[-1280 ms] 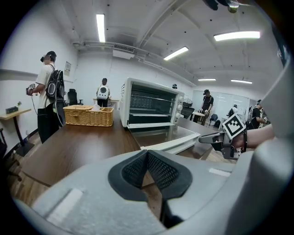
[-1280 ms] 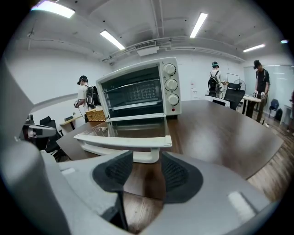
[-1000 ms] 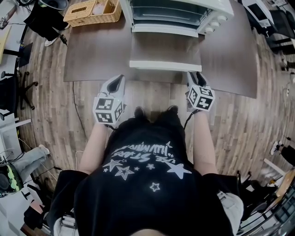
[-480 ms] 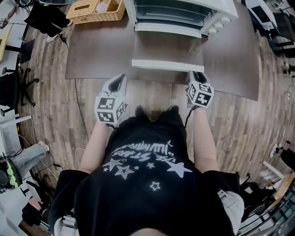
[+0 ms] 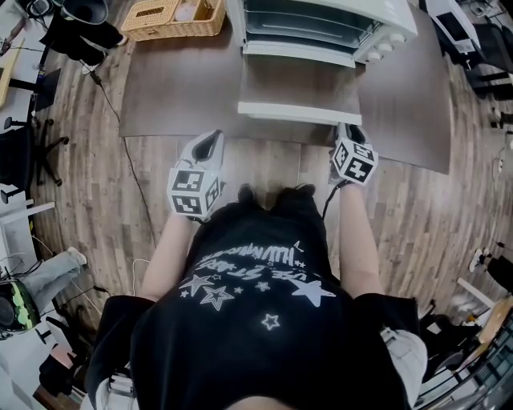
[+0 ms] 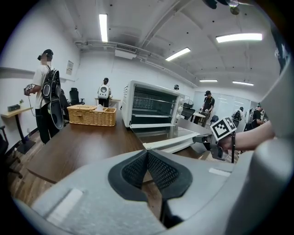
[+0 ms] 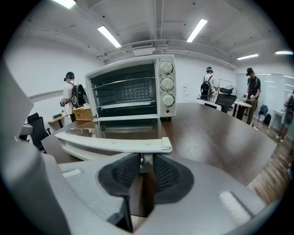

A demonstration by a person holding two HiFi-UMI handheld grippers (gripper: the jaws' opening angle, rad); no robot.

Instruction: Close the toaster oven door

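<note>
the toaster oven (image 5: 321, 24) sits at the far side of the brown table (image 5: 176, 88), and its door (image 5: 300, 80) is wide open. the door lies flat, sticking out toward the person, with the white handle (image 5: 298, 114) along its near edge. the step in hand looks like grabbing the handle, so the door is not yet shut at all. the right gripper (image 5: 346, 132) is at the right end of the handle. its jaws have just been closing, and in the right gripper view the little post under the handle stands between the two dark pads. the pads look like they touch it on both sides, so i think the right gripper now pinches the handle, though maybe not hard yet. the left gripper (image 5: 210, 140) hangs in the air in front of the table edge, well apart from the door. its jaws are pressed together with nothing in them, so it does no work here. next, i think the right gripper needs a firm squeeze first. then it has to lift the handle up and push it over toward the oven in a round path, because the door swings on a hinge at the bottom. the push should go gently at the end so the door does not bang. if the grip is too loose, the post could slip out and the door would drop flat.
</note>
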